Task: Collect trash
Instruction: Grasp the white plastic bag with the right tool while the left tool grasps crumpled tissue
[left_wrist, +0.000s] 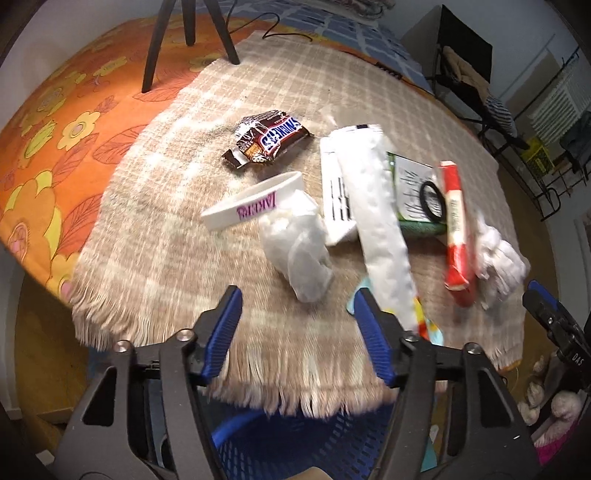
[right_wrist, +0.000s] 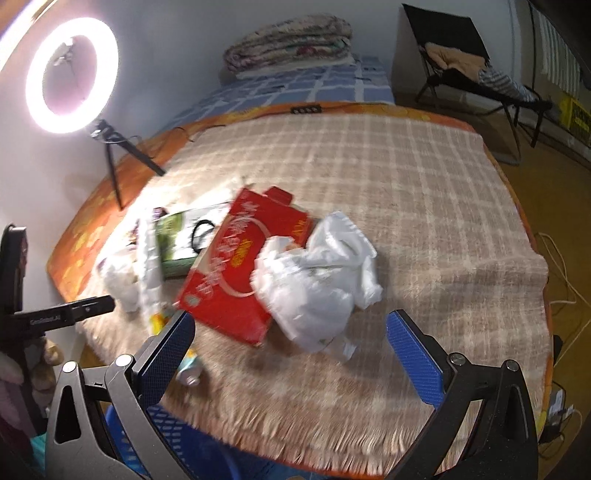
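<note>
While my left gripper gapes empty, a crumpled translucent white plastic bag lies just ahead between its fingers. My right gripper stands equally wide, a crumpled white tissue wad ahead, overlapping a flattened red cardboard box.

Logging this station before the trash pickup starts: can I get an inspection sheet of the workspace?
Surface: beige checked blanket over an orange floral cover.
Job's things: Snickers wrapper, crumpled white bags, red carton, long white wrapper.
Clutter: white wristband, black ring on a green packet.
Grippers: left tongs and right tongs open, empty.
Cables: black lead by the tripod.
Surroundings: ring light, blue basket below the edge, folding chair.
</note>
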